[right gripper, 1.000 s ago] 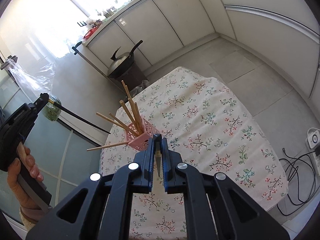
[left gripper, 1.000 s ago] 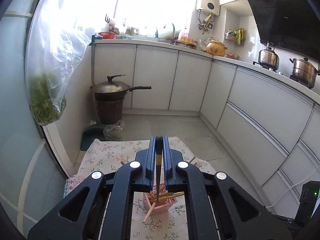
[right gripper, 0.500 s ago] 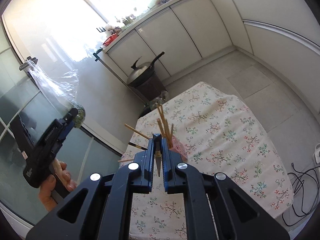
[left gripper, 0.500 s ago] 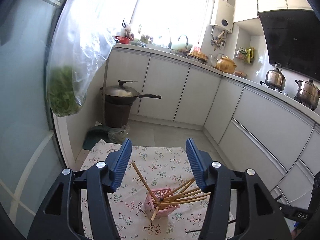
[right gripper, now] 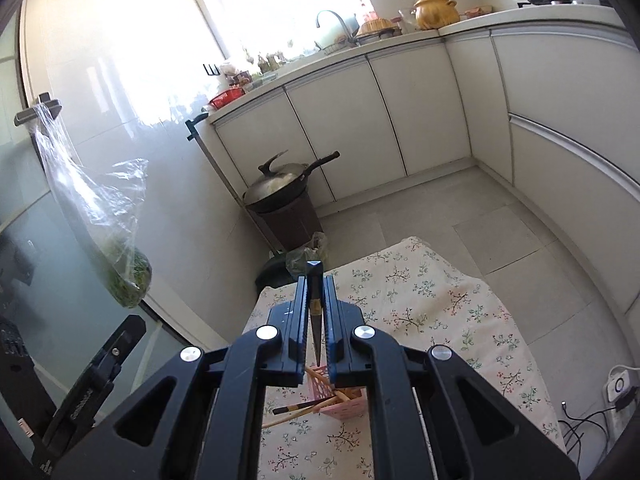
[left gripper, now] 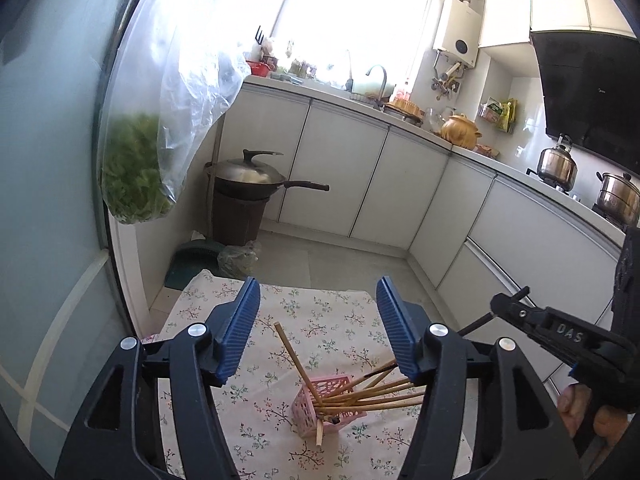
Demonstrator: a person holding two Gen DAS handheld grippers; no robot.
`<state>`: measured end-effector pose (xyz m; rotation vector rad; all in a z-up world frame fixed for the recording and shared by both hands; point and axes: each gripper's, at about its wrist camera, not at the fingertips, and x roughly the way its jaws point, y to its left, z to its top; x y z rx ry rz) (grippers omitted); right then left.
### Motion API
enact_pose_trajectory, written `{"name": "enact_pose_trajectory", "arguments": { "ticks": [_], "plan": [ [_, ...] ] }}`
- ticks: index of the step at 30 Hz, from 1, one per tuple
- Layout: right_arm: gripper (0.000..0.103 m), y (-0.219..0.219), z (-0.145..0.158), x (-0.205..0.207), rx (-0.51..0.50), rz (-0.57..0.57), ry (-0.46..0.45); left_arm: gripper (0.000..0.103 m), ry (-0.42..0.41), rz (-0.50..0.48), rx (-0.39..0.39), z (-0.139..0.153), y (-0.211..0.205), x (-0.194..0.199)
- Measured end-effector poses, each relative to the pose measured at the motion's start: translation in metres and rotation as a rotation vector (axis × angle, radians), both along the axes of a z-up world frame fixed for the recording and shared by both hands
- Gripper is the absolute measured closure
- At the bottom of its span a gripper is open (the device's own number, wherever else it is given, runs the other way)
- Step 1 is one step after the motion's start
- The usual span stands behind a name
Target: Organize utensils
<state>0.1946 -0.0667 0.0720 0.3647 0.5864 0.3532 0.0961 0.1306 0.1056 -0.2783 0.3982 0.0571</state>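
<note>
Floral-printed cloth covers the low surface [left gripper: 332, 320] I am working over, and on it stands the pink holder [left gripper: 326, 404], a latticed square cup, upright near the edge closest to me. From it the chopsticks [left gripper: 372, 398] fan out: most lean low toward the right in the left wrist view, one stands steeply toward the back, and one tip pokes through the holder's lower wall onto the cloth. At least one stick among them is dark.

My left hand-held gripper [left gripper: 318, 332] hangs above the holder with its jaws opening, nothing between the blue pads [left gripper: 240, 332]. My right hand-held gripper [right gripper: 316, 320] is clenched on a dark chopstick [right gripper: 315, 320], which runs lengthwise between the jaws with its blunt end past the tips. In the left view that same tool appears at the right edge, the dark stick projecting from its nose, with a hand [left gripper: 588, 408] on its grip.

Beyond the cloth lies pale tiled floor [left gripper: 340, 256]. White cabinets [left gripper: 340, 176] run along the back and right walls under a counter carrying a tap, a golden clay pot [left gripper: 460, 132] and steel pots [left gripper: 558, 164]. A lidded wok [left gripper: 256, 176] sits on a brown bin in the corner. A clear plastic bag of greens [left gripper: 136, 176] hangs against the glass door at left. Bright window behind the counter; detail there is washed out.
</note>
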Motion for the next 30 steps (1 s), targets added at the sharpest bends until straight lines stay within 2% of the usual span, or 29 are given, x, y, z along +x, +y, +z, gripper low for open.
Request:
{"name": "enact_pose_trajectory", "arguments": {
  "ticks": [4, 7, 8, 10, 12, 14, 15, 19, 21, 22, 27, 30],
  "plan": [
    [0.091, 0.015, -0.034, 0.020, 0.000, 0.007, 0.051, 0.045, 0.037, -0.005, -0.001, -0.009, -0.002, 0.010],
    [0.080, 0.016, -0.045, 0.020, 0.029, 0.012, 0.048, 0.042, 0.028, -0.004, 0.010, -0.009, -0.004, 0.008],
    [0.079, 0.016, -0.046, 0.019, 0.031, 0.014, 0.044, 0.040, 0.017, 0.002, 0.022, -0.008, -0.006, 0.005],
    [0.079, 0.013, -0.044, 0.011, 0.020, 0.010, 0.031, 0.027, -0.008, 0.023, 0.048, -0.005, -0.010, -0.001],
    [0.076, 0.008, -0.042, 0.002, 0.007, -0.006, 0.012, 0.018, -0.031, 0.049, 0.081, -0.003, -0.016, -0.007],
    [0.065, -0.001, -0.038, -0.008, -0.008, -0.034, -0.007, 0.011, -0.044, 0.066, 0.117, -0.001, -0.024, -0.011],
    [0.064, -0.005, -0.037, -0.013, -0.017, -0.047, -0.016, 0.009, -0.050, 0.077, 0.136, 0.000, -0.028, -0.013],
    [0.063, -0.018, -0.037, -0.028, -0.060, -0.091, -0.027, 0.007, -0.051, 0.086, 0.190, 0.000, -0.048, -0.020],
    [0.059, -0.026, -0.039, -0.036, -0.065, -0.104, -0.022, 0.007, -0.048, 0.091, 0.214, 0.000, -0.058, -0.022],
    [0.052, -0.029, -0.041, -0.041, -0.070, -0.113, -0.020, 0.007, -0.048, 0.096, 0.227, -0.001, -0.064, -0.024],
    [0.046, -0.046, -0.048, -0.063, -0.101, -0.158, -0.016, 0.007, -0.040, 0.117, 0.337, -0.010, -0.092, -0.034],
    [0.036, -0.055, -0.051, -0.073, -0.097, -0.174, -0.003, 0.007, -0.028, 0.120, 0.409, -0.020, -0.108, -0.039]
  ]
}}
